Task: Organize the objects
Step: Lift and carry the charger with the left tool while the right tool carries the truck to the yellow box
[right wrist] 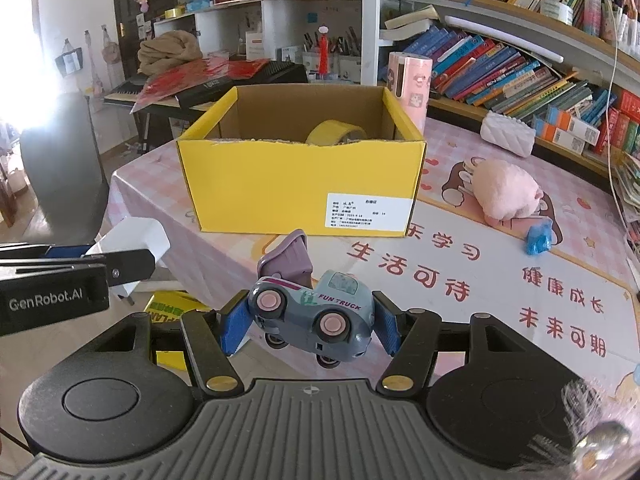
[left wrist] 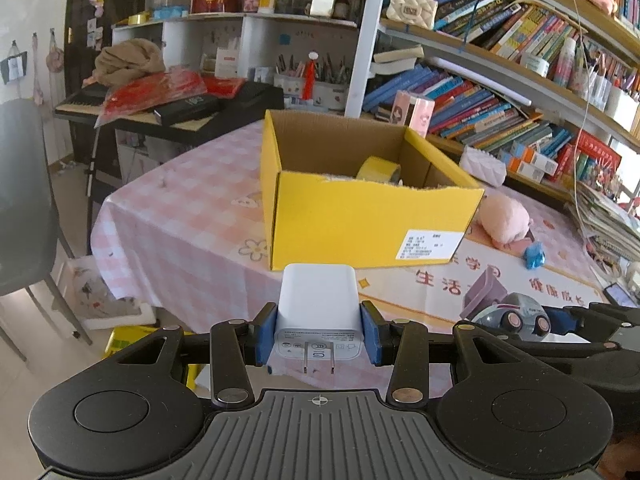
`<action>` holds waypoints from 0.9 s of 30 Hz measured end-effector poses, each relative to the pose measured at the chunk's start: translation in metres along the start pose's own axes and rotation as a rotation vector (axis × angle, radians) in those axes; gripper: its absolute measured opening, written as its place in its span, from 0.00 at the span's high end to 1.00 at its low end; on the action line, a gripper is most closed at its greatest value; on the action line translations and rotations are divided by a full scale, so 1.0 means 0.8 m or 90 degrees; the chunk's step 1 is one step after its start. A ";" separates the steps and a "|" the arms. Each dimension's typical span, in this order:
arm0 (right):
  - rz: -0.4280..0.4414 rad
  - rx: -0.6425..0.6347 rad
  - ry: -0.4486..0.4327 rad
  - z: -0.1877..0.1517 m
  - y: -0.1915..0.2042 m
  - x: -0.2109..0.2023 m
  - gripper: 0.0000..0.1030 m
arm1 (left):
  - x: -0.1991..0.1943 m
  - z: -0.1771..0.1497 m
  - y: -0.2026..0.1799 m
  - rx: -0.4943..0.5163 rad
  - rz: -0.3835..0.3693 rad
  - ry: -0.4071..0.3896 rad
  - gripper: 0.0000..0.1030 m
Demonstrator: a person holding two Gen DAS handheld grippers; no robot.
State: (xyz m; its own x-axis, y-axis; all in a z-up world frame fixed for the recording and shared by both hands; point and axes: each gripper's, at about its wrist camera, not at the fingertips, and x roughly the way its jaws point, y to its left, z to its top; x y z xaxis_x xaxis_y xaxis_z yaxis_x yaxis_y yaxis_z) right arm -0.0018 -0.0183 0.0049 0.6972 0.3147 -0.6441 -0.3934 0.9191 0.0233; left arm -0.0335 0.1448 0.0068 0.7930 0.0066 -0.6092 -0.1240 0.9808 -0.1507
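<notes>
My left gripper [left wrist: 319, 334] is shut on a white plug charger [left wrist: 318, 312], prongs toward the camera, held above the table's near edge in front of the yellow cardboard box [left wrist: 360, 220]. My right gripper [right wrist: 310, 326] is shut on a grey toy truck [right wrist: 310, 314] with a purple tipper, held above the table before the same box [right wrist: 296, 188]. A yellow tape roll [left wrist: 378, 170] lies inside the box. The charger and left gripper show at the left of the right wrist view [right wrist: 132, 246]; the truck shows at the right of the left wrist view [left wrist: 508, 314].
A pink plush toy [right wrist: 506, 194] and a small blue object [right wrist: 540, 238] lie on the pink tablecloth [right wrist: 480, 272] right of the box. A pink cylinder [right wrist: 410, 84] stands behind the box. Bookshelves [left wrist: 500, 92] run along the right; a dark chair [left wrist: 24, 200] is at the left.
</notes>
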 end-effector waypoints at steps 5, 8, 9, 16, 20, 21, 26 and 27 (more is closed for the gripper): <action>0.004 -0.002 -0.012 0.009 -0.001 0.002 0.41 | 0.001 0.012 -0.004 0.007 0.000 -0.016 0.60; 0.009 -0.005 -0.019 0.019 -0.003 0.006 0.41 | 0.004 0.023 -0.007 0.016 0.001 -0.030 0.60; 0.010 -0.005 -0.023 0.023 -0.005 0.008 0.41 | 0.005 0.027 -0.009 0.018 0.001 -0.034 0.60; 0.013 0.007 -0.068 0.067 -0.023 0.020 0.41 | 0.021 0.066 -0.019 0.034 0.005 -0.070 0.60; 0.013 -0.007 -0.104 0.102 -0.036 0.031 0.41 | 0.042 0.091 -0.025 0.037 0.010 -0.086 0.60; 0.013 -0.012 -0.113 0.112 -0.040 0.036 0.41 | 0.047 0.096 -0.025 0.036 0.011 -0.088 0.60; 0.019 -0.028 -0.138 0.153 -0.059 0.059 0.41 | 0.081 0.118 -0.034 0.032 0.020 -0.088 0.60; 0.021 -0.031 -0.140 0.161 -0.063 0.066 0.41 | 0.089 0.122 -0.036 0.033 0.022 -0.087 0.60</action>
State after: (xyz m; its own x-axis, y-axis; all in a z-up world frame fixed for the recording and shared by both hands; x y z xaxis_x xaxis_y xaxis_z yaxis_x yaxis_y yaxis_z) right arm 0.1321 -0.0176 0.0680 0.7955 0.3930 -0.4612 -0.4428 0.8966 0.0002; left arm 0.0848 0.1359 0.0439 0.8632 0.0636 -0.5009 -0.1247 0.9882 -0.0895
